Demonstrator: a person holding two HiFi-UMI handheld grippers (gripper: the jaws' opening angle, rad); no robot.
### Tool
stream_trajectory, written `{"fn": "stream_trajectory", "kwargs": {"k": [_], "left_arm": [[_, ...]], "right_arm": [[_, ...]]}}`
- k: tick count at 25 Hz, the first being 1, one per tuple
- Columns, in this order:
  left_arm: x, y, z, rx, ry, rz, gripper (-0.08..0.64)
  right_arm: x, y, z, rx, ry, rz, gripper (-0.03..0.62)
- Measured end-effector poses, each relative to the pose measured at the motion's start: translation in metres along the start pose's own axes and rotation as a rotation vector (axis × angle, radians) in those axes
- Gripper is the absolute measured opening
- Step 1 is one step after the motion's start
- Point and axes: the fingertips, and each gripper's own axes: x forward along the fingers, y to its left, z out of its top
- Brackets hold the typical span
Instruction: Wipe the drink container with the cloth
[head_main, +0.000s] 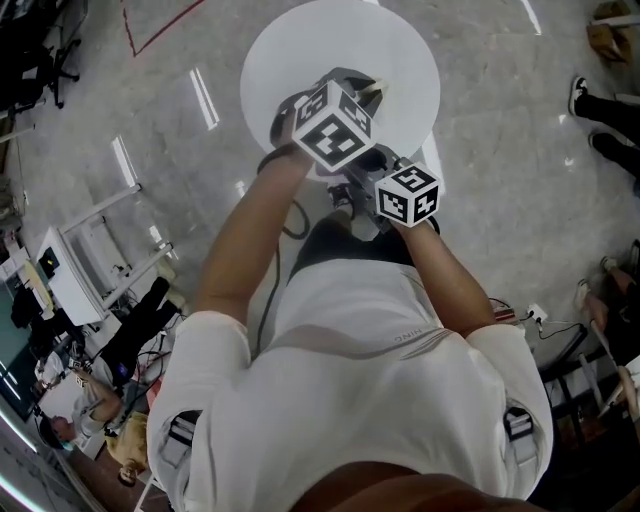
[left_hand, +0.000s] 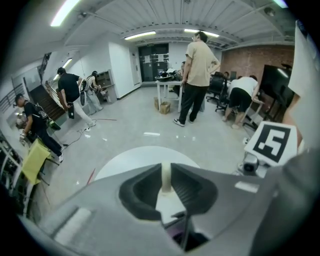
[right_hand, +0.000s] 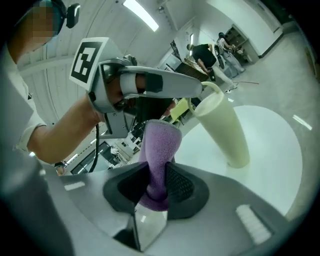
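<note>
Round white table (head_main: 290, 50), left claw (head_main: 368, 95) over it, grey floor (head_main: 480, 150)

Polished grey concrete floor (head_main: 500, 120) all around; white ribbed ceiling (left_hand: 165, 15) carrying 2 long strip lights (left_hand: 140, 35); red brick wall (left_hand: 250, 57) beside dark double doors (left_hand: 153, 62).

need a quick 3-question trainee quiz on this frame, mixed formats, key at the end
1. True or false: the right gripper is empty.
2. The left gripper grips the cream cup by its: A) base B) rim C) handle.
3. Fill in: the surface beneath the cup is a round white ____.
Key: 1 false, it clamps a purple cloth; 2 B; 3 table.
</note>
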Motion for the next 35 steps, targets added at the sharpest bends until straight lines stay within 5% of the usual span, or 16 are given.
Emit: {"fn": "stream_trajectory", "kwargs": {"k": [15,27,35], "left_arm": [[0.001,-0.007,-0.002,0.015,0.005,0.021,0.055],[0.003,-0.001,0.0,0.001,-0.004,0.013,0.055],[0.0,0.004,-0.001,-0.016,-0.017,-0.003,0.056]], "right_arm": [[0.011,-0.059,0.017,0.159,-0.22,-0.215,0.097],[0.028,-0.109,-0.006,0.628,-0.268,-0.215,0.098],[0.034,-0.12,-0.024,0.715,-0.234,-0.274,0.098]]}}
